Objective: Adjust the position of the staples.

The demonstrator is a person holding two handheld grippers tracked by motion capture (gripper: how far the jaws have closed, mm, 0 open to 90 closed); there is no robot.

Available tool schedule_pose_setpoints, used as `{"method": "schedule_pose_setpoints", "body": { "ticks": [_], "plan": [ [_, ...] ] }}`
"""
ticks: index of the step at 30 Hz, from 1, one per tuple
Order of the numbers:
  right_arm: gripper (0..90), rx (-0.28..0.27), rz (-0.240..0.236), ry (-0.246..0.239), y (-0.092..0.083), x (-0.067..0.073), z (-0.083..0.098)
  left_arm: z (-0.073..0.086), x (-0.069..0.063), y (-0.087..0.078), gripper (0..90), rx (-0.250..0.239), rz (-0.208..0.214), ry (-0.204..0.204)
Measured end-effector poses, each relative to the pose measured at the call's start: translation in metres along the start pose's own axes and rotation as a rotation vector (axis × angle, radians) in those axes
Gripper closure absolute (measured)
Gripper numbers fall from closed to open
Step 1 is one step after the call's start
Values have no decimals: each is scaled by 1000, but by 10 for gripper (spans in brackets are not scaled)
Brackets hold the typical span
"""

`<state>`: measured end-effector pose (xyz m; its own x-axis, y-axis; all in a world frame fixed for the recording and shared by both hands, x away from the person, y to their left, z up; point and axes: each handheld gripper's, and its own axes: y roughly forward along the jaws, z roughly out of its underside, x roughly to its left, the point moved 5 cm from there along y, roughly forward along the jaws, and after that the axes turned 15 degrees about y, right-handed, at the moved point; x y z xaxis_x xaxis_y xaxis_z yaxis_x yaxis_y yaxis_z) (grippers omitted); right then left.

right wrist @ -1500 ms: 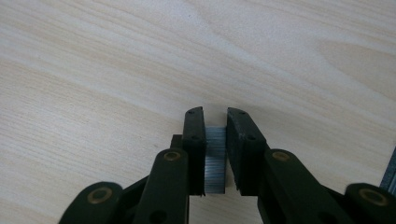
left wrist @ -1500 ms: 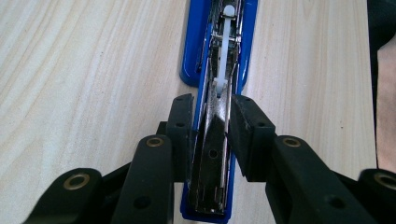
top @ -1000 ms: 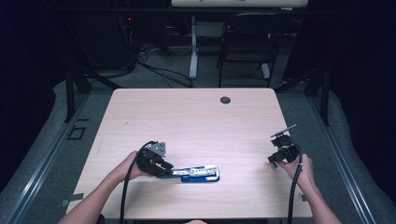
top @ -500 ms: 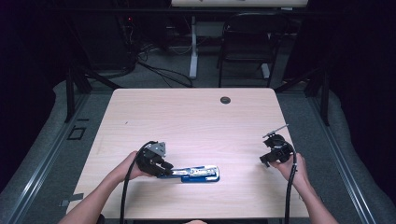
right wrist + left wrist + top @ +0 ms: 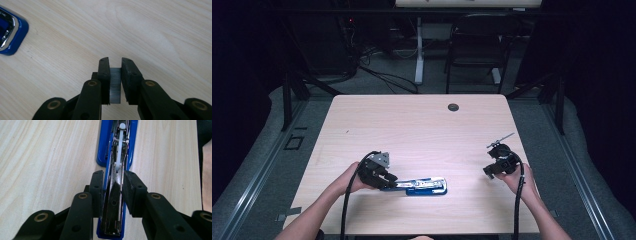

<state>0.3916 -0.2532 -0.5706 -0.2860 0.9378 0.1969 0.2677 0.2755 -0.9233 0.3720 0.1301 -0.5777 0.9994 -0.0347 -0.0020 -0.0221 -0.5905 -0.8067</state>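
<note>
The left gripper (image 5: 112, 182) clamps the open stapler (image 5: 424, 186) on the table's (image 5: 422, 130) near edge; the right gripper (image 5: 115, 65) pinches a staple strip (image 5: 115, 85). Misaligned loading could snap it.

We see a pale wooden table (image 5: 412, 125) with a small dark round grommet (image 5: 453, 107) set near its far edge. Directly on it, toward our near edge, lies an opened blue stapler (image 5: 424, 186), lengthwise along that edge.

The left gripper (image 5: 113, 178) has its jaws clamped on the opened blue stapler (image 5: 115, 150), apparently its metal magazine.
</note>
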Motion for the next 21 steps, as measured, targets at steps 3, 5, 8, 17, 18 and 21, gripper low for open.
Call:
{"method": "schedule_pose_setpoints", "body": {
  "ticks": [3, 5, 8, 17, 18, 21],
  "plan": [
    [784, 6, -6, -12, 0, 4, -1, 0, 0, 0, 706, 0, 0, 0],
    [784, 1, -15, -12, 1, 7, -2, 0, 0, 0, 706, 0, 0, -1],
    [784, 12, -15, -32, 2, 10, -2, 0, 0, 0, 706, 0, 0, 0],
    [785, -2, -32, -38, 3, 17, -4, 0, 0, 0, 706, 0, 0, 0],
    [785, 4, -35, -44, 3, 18, -5, 0, 0, 0, 706, 0, 0, 0],
    [785, 7, -35, -50, 3, 20, -6, 0, 0, 0, 706, 0, 0, 1]
  ]
}}
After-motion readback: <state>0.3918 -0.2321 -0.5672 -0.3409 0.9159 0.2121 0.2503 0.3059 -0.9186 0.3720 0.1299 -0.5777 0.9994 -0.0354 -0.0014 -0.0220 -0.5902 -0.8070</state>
